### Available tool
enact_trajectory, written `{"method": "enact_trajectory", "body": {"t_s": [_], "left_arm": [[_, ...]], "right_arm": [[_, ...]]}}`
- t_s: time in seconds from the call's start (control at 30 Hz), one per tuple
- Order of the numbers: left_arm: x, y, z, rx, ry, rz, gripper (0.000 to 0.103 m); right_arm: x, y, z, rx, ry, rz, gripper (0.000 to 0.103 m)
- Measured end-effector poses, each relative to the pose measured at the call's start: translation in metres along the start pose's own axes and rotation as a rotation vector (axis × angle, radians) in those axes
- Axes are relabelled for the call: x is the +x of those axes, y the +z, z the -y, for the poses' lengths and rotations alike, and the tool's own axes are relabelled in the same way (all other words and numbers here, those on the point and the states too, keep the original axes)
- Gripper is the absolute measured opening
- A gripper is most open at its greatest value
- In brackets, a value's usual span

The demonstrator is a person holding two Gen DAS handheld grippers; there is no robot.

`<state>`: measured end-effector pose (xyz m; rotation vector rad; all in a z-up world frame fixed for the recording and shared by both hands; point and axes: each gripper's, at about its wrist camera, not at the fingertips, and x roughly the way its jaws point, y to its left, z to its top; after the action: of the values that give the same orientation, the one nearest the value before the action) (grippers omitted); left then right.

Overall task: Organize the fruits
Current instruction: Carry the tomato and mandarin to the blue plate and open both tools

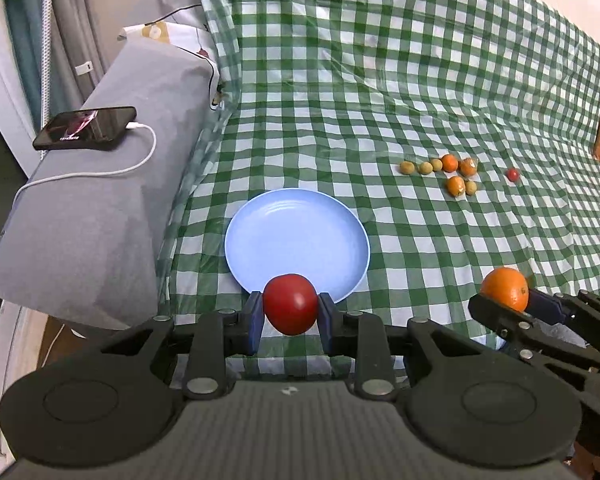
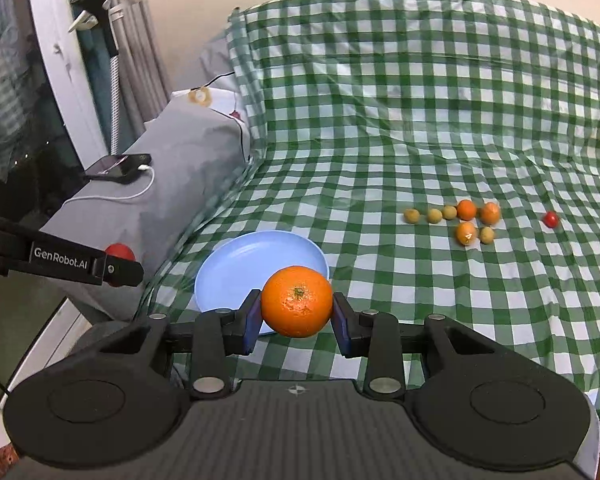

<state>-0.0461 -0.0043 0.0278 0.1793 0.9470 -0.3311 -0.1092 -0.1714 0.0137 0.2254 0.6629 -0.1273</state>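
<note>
Your left wrist camera sits just behind the left tool (image 1: 290, 312), looking forward and down over the green checked cloth (image 1: 380, 80), close above the near rim of the blue plate (image 1: 296, 236). Your right wrist camera rides behind the right tool (image 2: 296, 312), lower and further right, facing the same way. Both views share the plate, the cluster of small fruits (image 2: 460, 218), the phone (image 1: 85, 128) at left, and each catches the other tool at its edge.
</note>
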Motion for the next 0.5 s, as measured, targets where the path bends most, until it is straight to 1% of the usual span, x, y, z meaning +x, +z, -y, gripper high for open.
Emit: {"method": "enact_trajectory", "body": {"t_s": [0.33,0.5], "left_arm": [[0.004,0.001,-0.002,-0.015,0.001,0.001,0.031],[0.015,0.005,-0.002,-0.015,0.004,-0.021,0.031]], "right_arm": [[0.002,-0.001,-0.004,-0.018,-0.007,-0.015,0.038],[0.014,0.002,-0.003,-0.019,-0.004,-0.035,0.038]]}}
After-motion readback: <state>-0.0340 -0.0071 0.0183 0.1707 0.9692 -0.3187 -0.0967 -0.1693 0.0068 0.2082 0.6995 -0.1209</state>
